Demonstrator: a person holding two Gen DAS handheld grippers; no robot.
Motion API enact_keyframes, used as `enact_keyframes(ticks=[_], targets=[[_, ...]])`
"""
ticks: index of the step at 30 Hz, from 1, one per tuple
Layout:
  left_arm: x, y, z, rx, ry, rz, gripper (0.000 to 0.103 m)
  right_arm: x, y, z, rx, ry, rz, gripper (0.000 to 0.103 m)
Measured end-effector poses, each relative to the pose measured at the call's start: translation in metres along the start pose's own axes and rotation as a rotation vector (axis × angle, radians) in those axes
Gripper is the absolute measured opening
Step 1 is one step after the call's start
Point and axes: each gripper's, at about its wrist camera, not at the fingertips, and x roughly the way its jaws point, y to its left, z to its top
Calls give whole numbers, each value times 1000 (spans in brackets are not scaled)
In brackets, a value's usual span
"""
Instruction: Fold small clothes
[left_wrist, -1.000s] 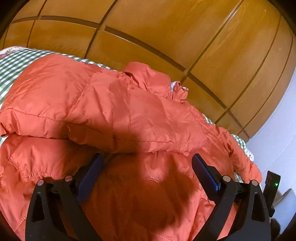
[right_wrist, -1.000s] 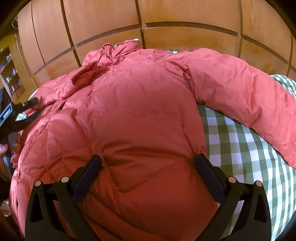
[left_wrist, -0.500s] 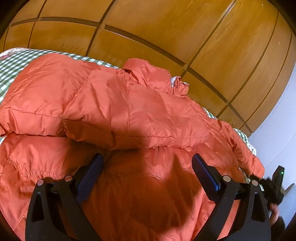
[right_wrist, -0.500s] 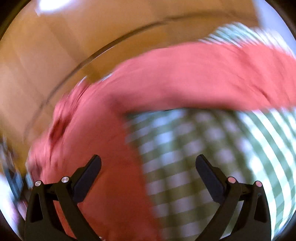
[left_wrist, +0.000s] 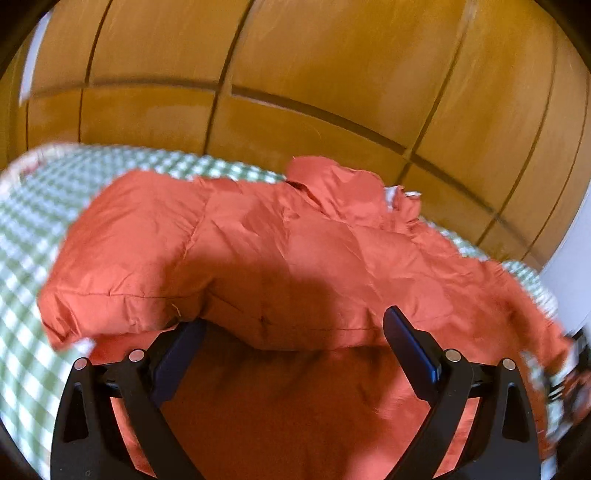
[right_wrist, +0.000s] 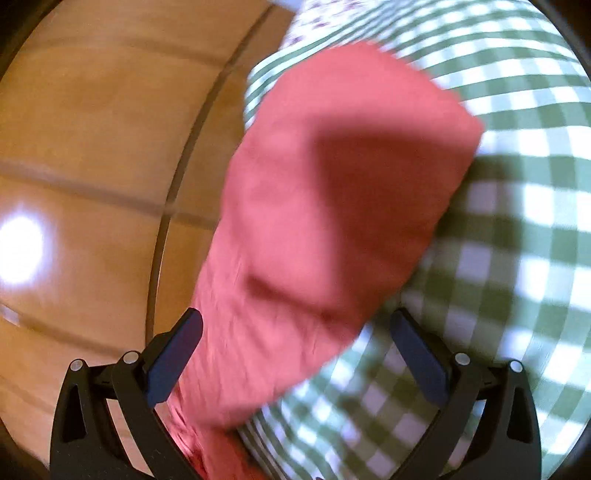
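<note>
Wooden wall panels (left_wrist: 332, 66) rise behind a bed covered in green checked cloth (right_wrist: 498, 258). On it lies the orange puffer jacket (left_wrist: 295, 258). Left tool (left_wrist: 291, 343) hovers spread wide over its folded edge; right tool (right_wrist: 295, 339), also spread, straddles a blurred sleeve (right_wrist: 332, 184).

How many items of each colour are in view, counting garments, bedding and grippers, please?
Orange-red: 1, the puffer jacket
Green-and-white check: 1, the bed cover
Black: 2, the left gripper and the right gripper
Total: 4
</note>
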Motion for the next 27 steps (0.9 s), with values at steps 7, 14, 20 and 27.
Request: enact_keyframes(ticks=[7,14,20,27], targets=[[12,3,-11,6,57,-21,95,22,12,24,-1,-77,-65,101],[-23,-18,-14,120,-62,-164,95,6,-30,51,-22,-107,-71,26],[-48,0,5,-17,-176,-188,95,2,-44,58,-12,-81,40,12],[-66,-24,10,38,-91,-418,95,-4,-42,55,-13,-95,49,12]])
